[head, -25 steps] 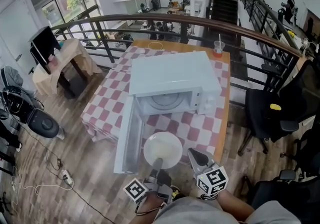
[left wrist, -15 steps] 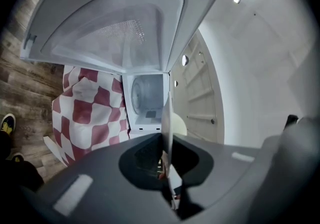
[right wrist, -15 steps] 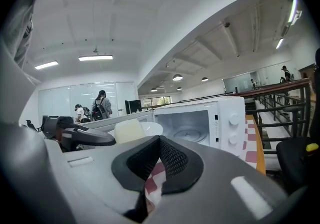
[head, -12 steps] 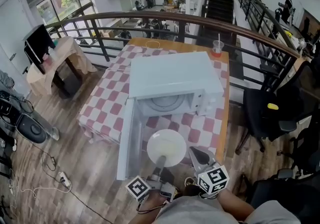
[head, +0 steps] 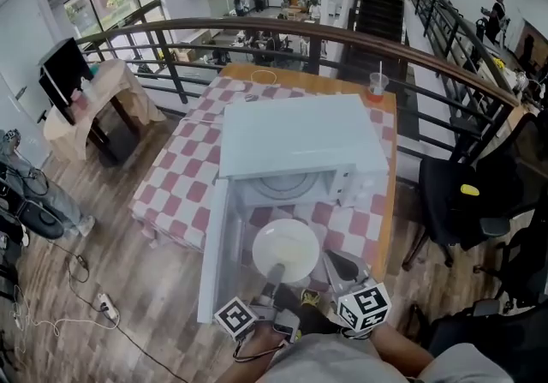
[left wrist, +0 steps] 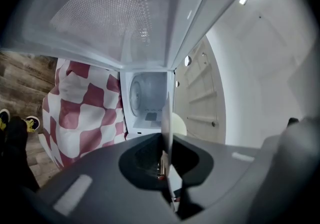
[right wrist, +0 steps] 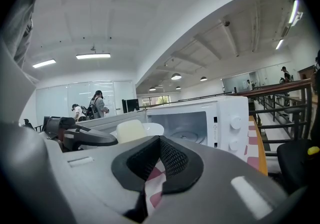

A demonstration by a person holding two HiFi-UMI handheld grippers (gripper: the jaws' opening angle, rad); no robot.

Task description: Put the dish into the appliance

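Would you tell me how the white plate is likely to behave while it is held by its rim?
The plate shows a flat round shape out past the grip, so it is probably rigid. The left gripper pinches only its near rim, so it may tilt or pivot. Its smooth white surface suggests ceramic: likely slippery and breakable.
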